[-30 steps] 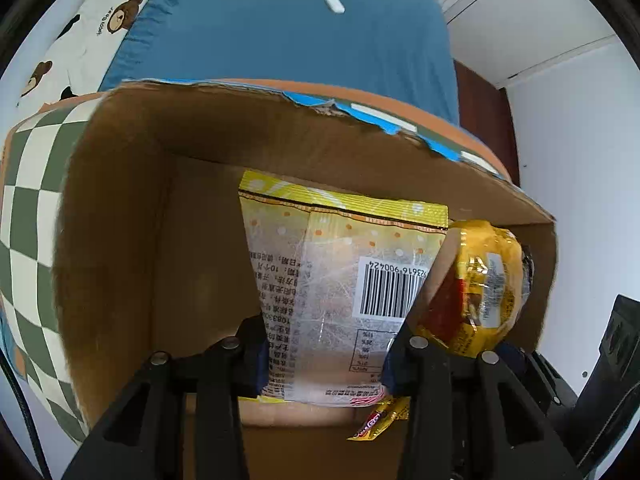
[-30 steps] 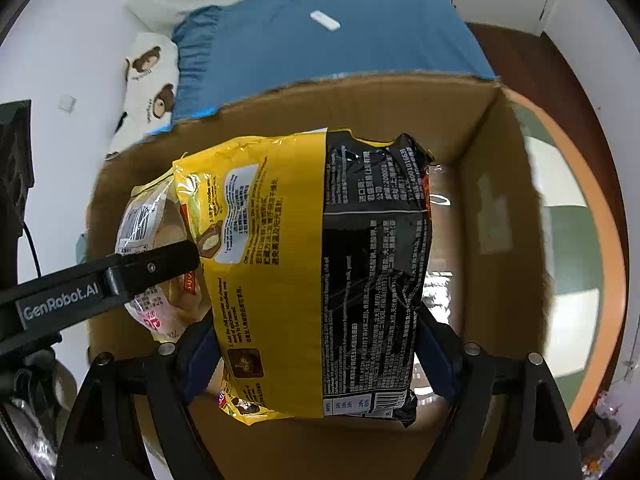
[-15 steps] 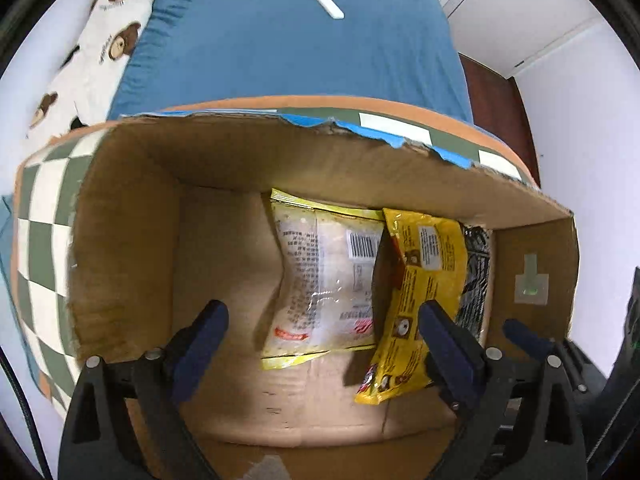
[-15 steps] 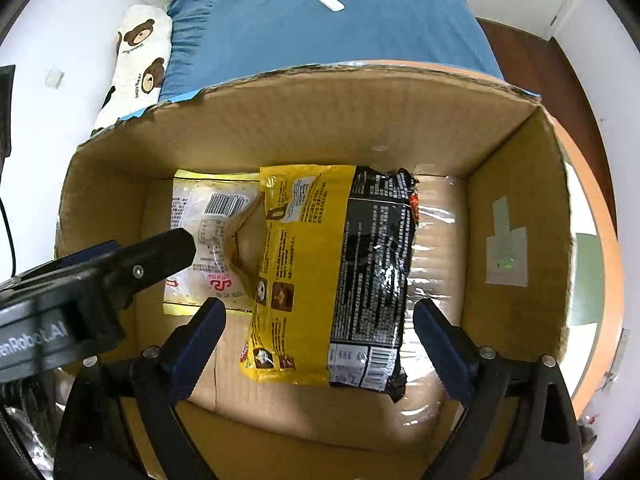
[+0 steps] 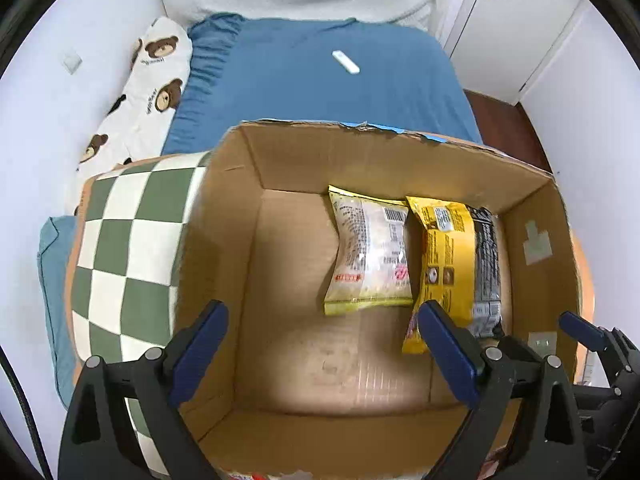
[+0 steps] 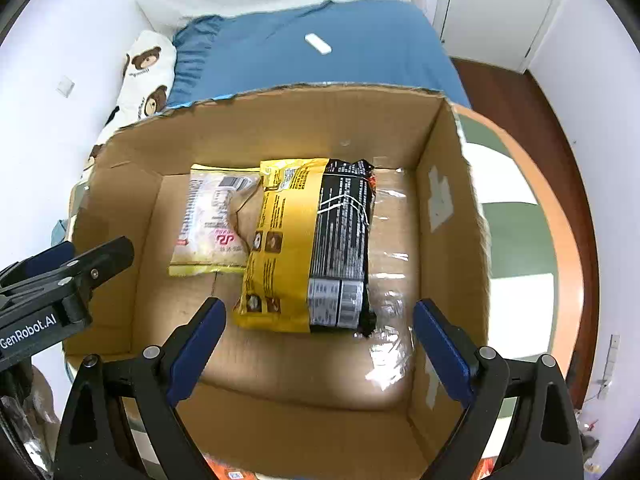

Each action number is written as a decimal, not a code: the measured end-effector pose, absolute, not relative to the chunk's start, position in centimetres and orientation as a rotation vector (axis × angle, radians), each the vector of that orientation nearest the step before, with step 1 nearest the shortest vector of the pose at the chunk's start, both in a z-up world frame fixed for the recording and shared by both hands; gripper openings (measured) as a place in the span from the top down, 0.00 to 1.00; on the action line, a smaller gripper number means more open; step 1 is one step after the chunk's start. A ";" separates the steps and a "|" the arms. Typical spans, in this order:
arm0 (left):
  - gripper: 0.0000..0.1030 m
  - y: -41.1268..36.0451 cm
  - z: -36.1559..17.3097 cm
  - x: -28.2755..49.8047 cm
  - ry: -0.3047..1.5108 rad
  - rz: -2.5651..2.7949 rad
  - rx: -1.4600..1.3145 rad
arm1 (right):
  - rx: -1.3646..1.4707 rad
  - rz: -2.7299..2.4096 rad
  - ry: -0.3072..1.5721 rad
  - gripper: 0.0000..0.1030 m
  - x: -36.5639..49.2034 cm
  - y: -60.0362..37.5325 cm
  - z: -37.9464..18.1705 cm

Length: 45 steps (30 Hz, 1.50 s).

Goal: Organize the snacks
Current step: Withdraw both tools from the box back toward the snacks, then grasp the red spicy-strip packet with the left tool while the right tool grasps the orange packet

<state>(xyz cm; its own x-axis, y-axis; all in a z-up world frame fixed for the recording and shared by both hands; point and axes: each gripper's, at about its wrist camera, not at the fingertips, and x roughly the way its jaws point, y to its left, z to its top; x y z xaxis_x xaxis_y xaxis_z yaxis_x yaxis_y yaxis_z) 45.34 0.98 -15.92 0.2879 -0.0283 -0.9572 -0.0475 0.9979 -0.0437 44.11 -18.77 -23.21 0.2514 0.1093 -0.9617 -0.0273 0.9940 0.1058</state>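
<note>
Two packets lay flat on the floor of the open brown cardboard box (image 6: 448, 208): a pale translucent snack packet with yellow edges (image 5: 370, 252), and a yellow-and-black snack packet (image 6: 312, 244) whose edge overlapped it. The left gripper (image 5: 320, 354) and right gripper (image 6: 318, 350) were both spread wide, holding nothing, above the box's near side. Judged: these two placements done. Whether further snacks remained outside the box could not be told.
</note>
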 end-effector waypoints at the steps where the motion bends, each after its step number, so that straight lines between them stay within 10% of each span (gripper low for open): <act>1: 0.06 0.8 -15.3 44.7 1.265 0.013 -0.064 | 0.069 0.091 1.296 0.06 43.4 -18.8 -22.8; 29: 0.06 1.2 -4.1 27.9 0.927 -0.026 -0.070 | 0.104 0.074 0.925 0.06 25.0 -19.0 -8.7; 45: 0.06 9.2 -18.6 23.2 1.306 0.193 -0.152 | 0.174 0.124 1.292 0.06 26.1 -15.5 -24.2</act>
